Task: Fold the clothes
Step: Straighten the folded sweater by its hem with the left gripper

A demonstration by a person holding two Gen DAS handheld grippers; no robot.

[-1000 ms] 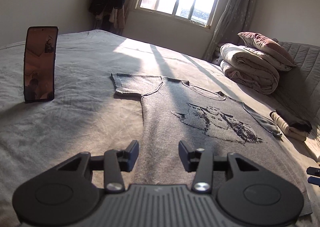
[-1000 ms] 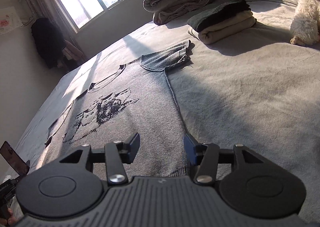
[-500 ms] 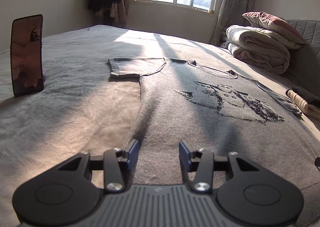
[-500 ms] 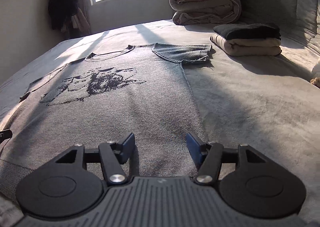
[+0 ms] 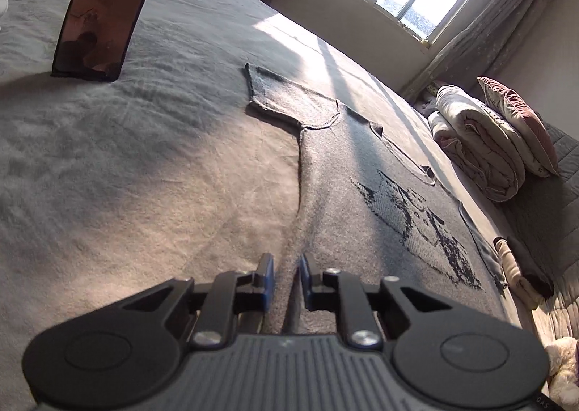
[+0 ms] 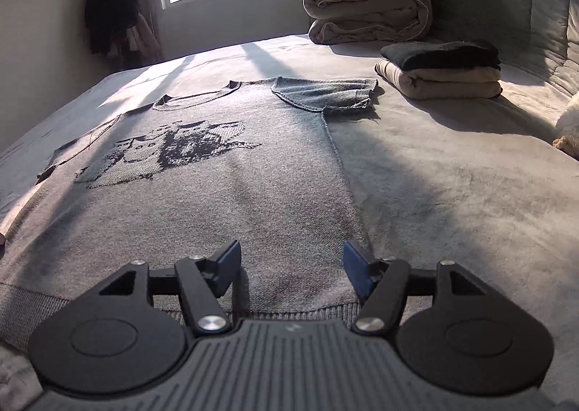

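Sweater flat on bed, left gripper closing on its side edge, right gripper opening above hem

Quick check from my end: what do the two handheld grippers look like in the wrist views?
Left gripper and right gripper match: black linkage arms with silver pivot screws, blue pads on the fingers, two round black discs, and a ribbed dark-grey body. No cables, hands or sleeves show.

grey knitted short-sleeved sweater with a dark pixelated figure on the chest: lies flat, front up, spread out on the grey bed cover, ribbed hem nearest the cameras, round neckline towards the window, both short sleeves out to the sides; left side edge bunched into a raised ridge.
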